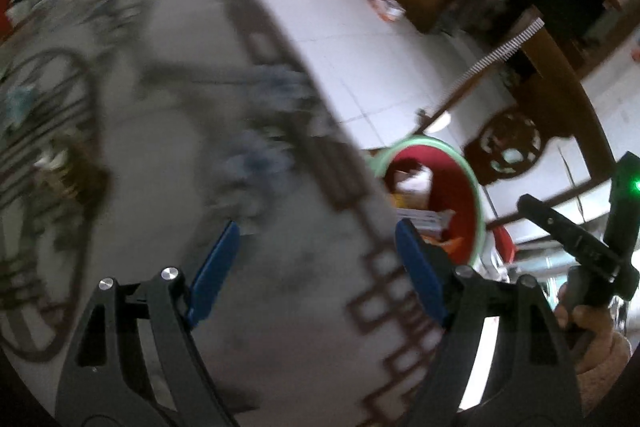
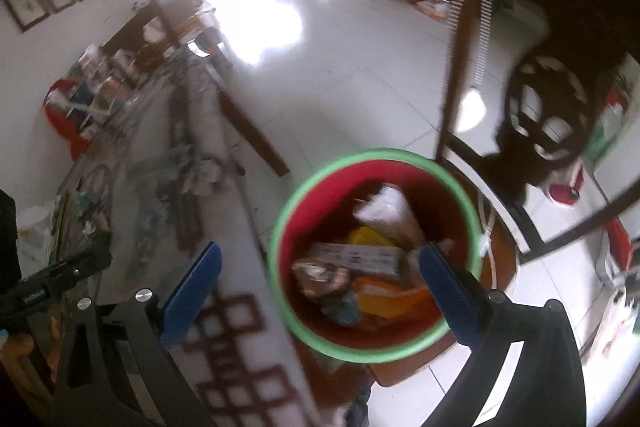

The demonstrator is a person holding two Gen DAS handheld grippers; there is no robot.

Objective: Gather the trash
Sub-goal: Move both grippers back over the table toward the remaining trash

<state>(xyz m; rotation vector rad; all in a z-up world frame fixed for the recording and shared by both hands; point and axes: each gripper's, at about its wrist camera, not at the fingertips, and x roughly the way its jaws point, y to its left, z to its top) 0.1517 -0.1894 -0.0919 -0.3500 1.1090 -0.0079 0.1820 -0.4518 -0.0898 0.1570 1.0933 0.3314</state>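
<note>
A red trash bin with a green rim (image 2: pixel 276 239) stands on the floor beside the table. It holds white paper, a yellow pack, orange wrappers and a flat printed box. My right gripper (image 2: pixel 320 251) hangs open above the bin's mouth, with nothing between its blue pads. My left gripper (image 1: pixel 316 231) is open over the patterned tablecloth (image 1: pixel 200 287) and is also empty. The bin (image 1: pixel 476 203) shows just past the table edge in the left wrist view. A crumpled grey-white paper (image 2: pixel 204 175) lies on the table. The left wrist view is blurred.
A dark wooden chair with a carved round back (image 2: pixel 548 115) stands right behind the bin. Clutter lies along the table's far left side (image 2: pixel 88 211). White tiled floor (image 2: pixel 340 67) stretches beyond. A hand holds the right gripper (image 1: pixel 580 239) at the picture's right edge.
</note>
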